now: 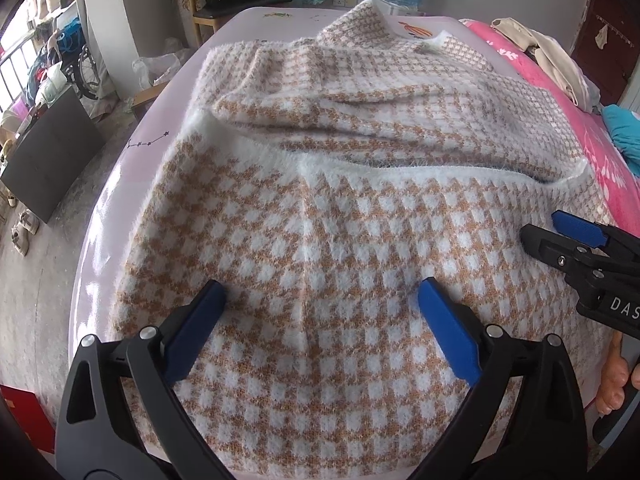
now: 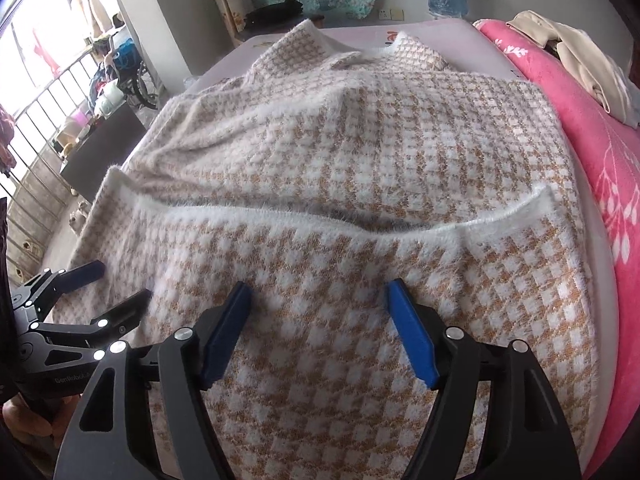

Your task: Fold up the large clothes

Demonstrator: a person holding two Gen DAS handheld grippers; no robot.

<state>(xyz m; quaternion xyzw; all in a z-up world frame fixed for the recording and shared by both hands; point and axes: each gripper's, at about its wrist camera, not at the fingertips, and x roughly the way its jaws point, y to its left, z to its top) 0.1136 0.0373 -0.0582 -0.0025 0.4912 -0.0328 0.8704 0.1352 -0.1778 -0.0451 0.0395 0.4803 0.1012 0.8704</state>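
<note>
Wide-open left claw point(image 1: 322, 294) over checked sweater point(image 1: 320, 240), right claw point(image 1: 540, 228) alongside, on pink bed point(image 1: 120, 184).

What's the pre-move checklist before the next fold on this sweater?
1. Left gripper open, holding nothing: ok.
2. Right gripper open, holding nothing: ok.
3. Both grippers over the near folded part of the checked sweater: ok.
4. White hem edge lies flat across the body: not ok, its right corner is lifted.
5. Far sleeves smoothed: not ok, rumpled.
6. Sweater clear of the pink blanket: cannot tell, edges meet.
</note>
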